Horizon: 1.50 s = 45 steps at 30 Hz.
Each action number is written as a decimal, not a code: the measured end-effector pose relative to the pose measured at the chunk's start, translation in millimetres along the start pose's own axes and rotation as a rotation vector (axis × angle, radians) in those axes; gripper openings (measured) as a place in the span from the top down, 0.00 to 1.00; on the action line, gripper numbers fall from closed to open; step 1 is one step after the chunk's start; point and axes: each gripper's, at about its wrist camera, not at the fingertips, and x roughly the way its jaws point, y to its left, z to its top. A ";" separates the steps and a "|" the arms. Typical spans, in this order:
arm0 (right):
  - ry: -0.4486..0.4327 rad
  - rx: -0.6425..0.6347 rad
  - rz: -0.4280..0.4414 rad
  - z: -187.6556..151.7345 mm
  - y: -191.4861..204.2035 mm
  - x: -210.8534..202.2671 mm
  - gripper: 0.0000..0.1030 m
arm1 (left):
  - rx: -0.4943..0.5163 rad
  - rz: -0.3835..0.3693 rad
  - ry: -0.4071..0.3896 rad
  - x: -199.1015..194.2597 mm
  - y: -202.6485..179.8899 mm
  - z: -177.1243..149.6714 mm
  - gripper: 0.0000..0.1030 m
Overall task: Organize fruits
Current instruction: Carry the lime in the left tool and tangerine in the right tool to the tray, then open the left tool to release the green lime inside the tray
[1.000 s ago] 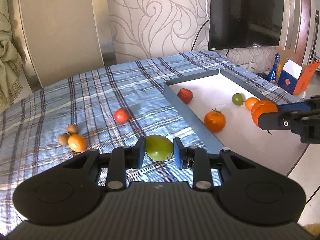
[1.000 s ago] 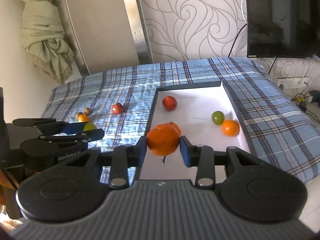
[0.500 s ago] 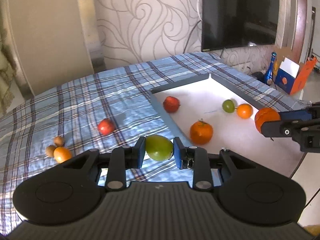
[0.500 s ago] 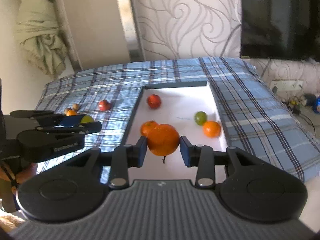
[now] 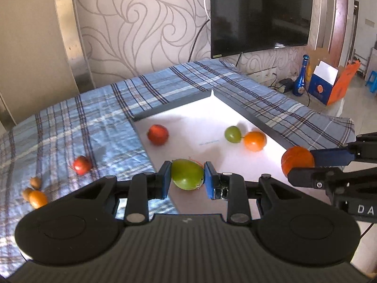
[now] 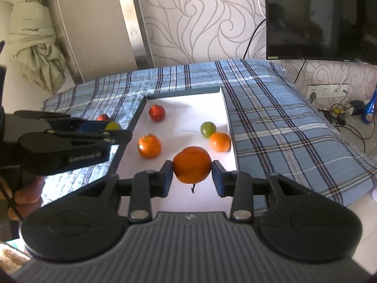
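My left gripper [image 5: 187, 176] is shut on a green fruit [image 5: 186, 174], held over the left rim of the white tray [image 5: 212, 115]. My right gripper [image 6: 192, 169] is shut on an orange [image 6: 192, 164] above the tray's near part. In the right wrist view the tray [image 6: 188, 103] holds a red fruit [image 6: 157, 113], an orange [image 6: 149, 145], a small green fruit [image 6: 207, 129] and another orange [image 6: 220, 142]. On the plaid cloth left of the tray lie a red fruit [image 5: 81, 164], a small orange fruit [image 5: 37, 198] and two brown ones [image 5: 35, 182].
The plaid cloth [image 5: 94, 122] covers the table, whose right edge drops to the floor. A television [image 5: 259, 11] hangs on the wall behind. A blue bottle [image 5: 302, 80] and an open box [image 5: 329, 82] stand on the floor to the right. A person's fingers [image 6: 26, 195] hold the left gripper.
My left gripper has carried the green fruit rightward from above the cloth to over the tray's left rim. My right gripper has moved further over the tray with its orange.
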 end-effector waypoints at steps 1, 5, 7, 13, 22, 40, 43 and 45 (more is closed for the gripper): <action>0.009 -0.010 -0.002 -0.8 -1.5 0.0 0.62 | -0.007 -0.005 0.002 2.8 -2.8 -2.0 0.67; 0.035 -0.050 -0.015 -2.6 -7.5 0.3 0.62 | -0.038 -0.020 0.008 14.0 -12.2 -9.2 0.67; 0.041 -0.071 -0.013 -2.6 -9.0 -0.1 0.62 | -0.046 -0.023 0.009 18.3 -15.9 -11.1 0.67; 0.050 -0.128 0.016 -6.3 -11.0 -3.8 0.62 | -0.046 -0.017 0.005 36.4 -24.6 -4.3 0.67; 0.052 -0.156 0.039 -10.1 -11.0 -6.5 0.62 | -0.003 -0.010 0.014 50.9 -38.4 9.6 0.66; 0.092 -0.182 0.044 -9.6 -10.6 12.6 0.62 | -0.074 0.027 -0.063 3.1 -30.7 -18.0 0.53; 0.097 -0.184 0.046 -8.5 -9.8 17.6 0.62 | -0.082 0.033 -0.067 -5.1 -28.5 -22.3 0.53; 0.097 -0.178 0.048 -7.2 -10.2 19.8 0.62 | -0.085 0.041 -0.068 -10.0 -27.0 -23.0 0.53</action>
